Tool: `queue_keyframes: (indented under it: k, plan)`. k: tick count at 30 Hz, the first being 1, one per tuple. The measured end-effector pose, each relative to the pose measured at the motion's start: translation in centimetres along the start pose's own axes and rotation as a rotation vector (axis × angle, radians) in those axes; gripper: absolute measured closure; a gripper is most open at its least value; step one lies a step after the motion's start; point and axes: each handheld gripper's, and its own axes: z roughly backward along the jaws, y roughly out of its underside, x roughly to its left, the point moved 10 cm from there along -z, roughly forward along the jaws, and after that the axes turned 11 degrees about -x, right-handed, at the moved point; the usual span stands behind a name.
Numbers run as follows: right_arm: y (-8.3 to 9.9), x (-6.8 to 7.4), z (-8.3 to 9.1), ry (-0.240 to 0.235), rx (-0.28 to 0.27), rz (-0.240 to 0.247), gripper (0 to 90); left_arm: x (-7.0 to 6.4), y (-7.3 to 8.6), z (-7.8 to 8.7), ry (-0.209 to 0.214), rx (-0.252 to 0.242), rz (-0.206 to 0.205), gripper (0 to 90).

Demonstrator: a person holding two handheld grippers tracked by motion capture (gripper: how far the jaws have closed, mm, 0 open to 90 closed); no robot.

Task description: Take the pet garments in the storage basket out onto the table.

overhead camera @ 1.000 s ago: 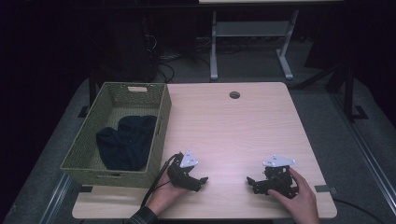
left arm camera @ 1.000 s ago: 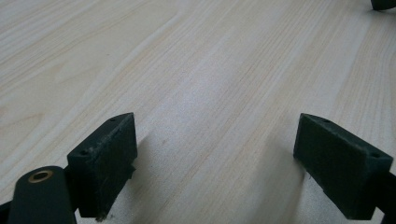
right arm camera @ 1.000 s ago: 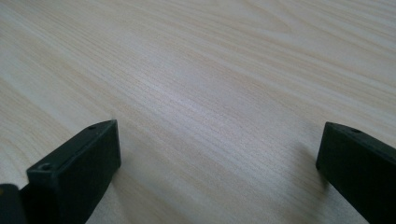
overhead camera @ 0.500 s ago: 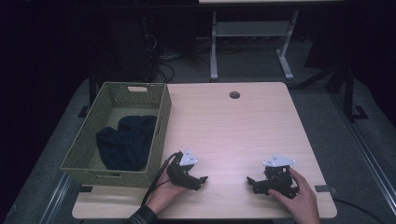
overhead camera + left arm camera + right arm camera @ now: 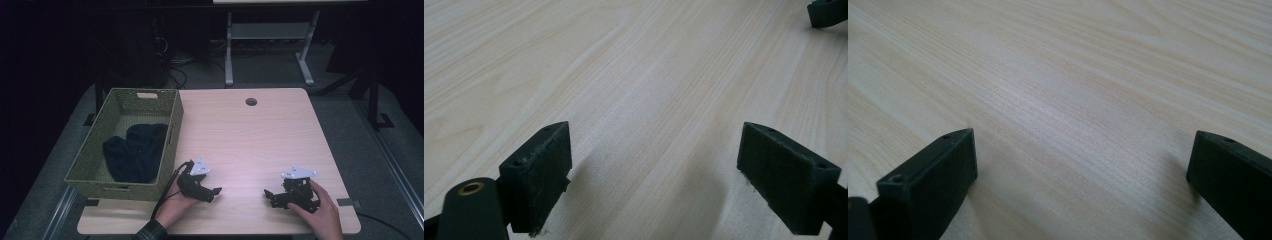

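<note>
A green woven basket [image 5: 172,131] stands at the table's left side with a dark blue cloth [image 5: 134,152] bundled inside it. My left gripper [image 5: 215,192] rests low on the table just right of the basket's near corner, open, its jaws pointing right. My right gripper [image 5: 268,196] rests near the front right of the table, open, jaws pointing left toward the other one. In the left gripper view the left gripper [image 5: 655,175] has bare wood between its wide-apart pads, and the other gripper's jaw tip [image 5: 828,12] shows at the top right. The right gripper [image 5: 1083,182] likewise frames bare wood.
The light wood table [image 5: 240,135] has a round cable hole [image 5: 251,101] near its far edge. Behind the table stands a white metal frame [image 5: 265,45] on a dark floor, with cables beside it.
</note>
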Motion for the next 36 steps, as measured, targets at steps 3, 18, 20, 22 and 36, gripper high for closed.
queue_keyframes:
  k: [3,18,20,22,36]
  plan:
    - [0.0,0.0,0.0,0.0,0.001,-0.001,0.0,0.0,-0.2,0.1,0.003,-0.003,0.009,13.8]
    - [0.0,0.0,0.0,-0.001,0.002,-0.004,0.0,0.0,-1.3,0.5,0.011,-0.006,-0.003,13.8]
    - [0.0,0.0,0.0,-0.001,0.002,-0.004,0.0,-0.1,-1.5,0.6,0.017,-0.017,0.004,13.8]
    - [0.0,0.0,0.0,-0.001,0.002,-0.004,0.0,-0.2,-1.7,0.7,0.022,-0.018,0.008,13.9]
    - [0.0,0.0,0.0,-0.001,0.002,-0.004,0.0,-0.1,-3.1,1.3,0.021,-0.037,0.011,14.0]
